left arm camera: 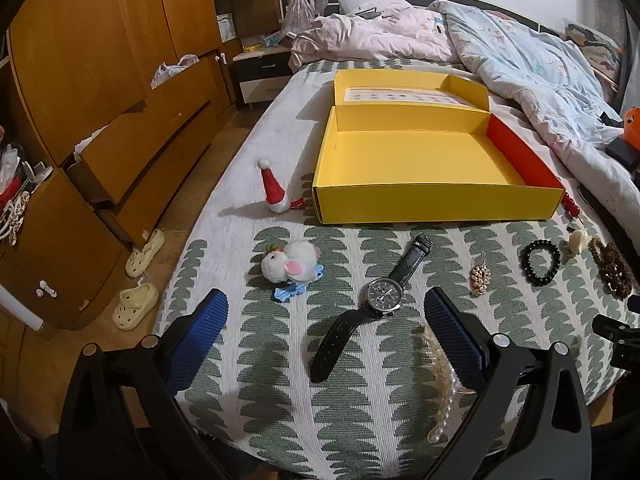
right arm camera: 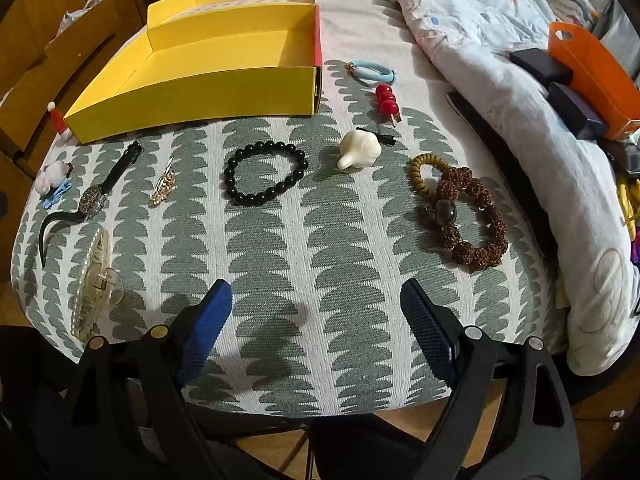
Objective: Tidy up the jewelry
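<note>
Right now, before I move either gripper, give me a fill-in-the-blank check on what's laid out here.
1. The yellow box holds ____ so far.
2. Between the watch and the black bead bracelet lies a ____ hair clip.
3. The left gripper hovers with the ____ lying below its open jaws.
4. The right gripper is ____.

Missing: nothing; gold; watch; open

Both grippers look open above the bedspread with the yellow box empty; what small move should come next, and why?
Probably lower the left gripper onto the wristwatch. The watch lies flat between its open fingers, nearer than any other piece, and the yellow box behind it holds nothing yet. The right gripper has only bare bedspread beneath it.
</note>
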`<state>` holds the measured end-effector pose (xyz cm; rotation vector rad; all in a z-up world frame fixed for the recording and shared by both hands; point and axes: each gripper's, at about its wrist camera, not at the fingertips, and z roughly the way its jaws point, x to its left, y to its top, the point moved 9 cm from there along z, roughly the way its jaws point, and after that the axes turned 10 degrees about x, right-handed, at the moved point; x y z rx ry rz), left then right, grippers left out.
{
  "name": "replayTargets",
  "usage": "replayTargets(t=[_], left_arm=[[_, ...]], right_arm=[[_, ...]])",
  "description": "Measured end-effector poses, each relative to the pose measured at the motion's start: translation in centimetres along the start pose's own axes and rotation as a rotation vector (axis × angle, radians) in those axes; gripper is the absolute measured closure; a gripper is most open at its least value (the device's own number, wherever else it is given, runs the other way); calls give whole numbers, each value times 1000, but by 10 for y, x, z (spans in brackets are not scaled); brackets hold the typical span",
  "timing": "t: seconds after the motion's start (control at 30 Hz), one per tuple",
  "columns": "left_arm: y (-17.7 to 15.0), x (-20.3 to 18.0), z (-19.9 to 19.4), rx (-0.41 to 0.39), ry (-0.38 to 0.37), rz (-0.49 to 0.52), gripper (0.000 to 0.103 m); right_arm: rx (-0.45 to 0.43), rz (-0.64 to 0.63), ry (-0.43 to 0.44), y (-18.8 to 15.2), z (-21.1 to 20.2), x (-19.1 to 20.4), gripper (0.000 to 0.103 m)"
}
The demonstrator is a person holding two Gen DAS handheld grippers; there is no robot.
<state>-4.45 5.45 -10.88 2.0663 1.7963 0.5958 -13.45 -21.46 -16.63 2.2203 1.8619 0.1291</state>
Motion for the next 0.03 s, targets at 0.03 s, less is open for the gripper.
replayTargets(t=[0.03], left_arm=[[0,1,0,-1,2,0,6]], right_arm=[[-1,-1,0,0,0,0,16]])
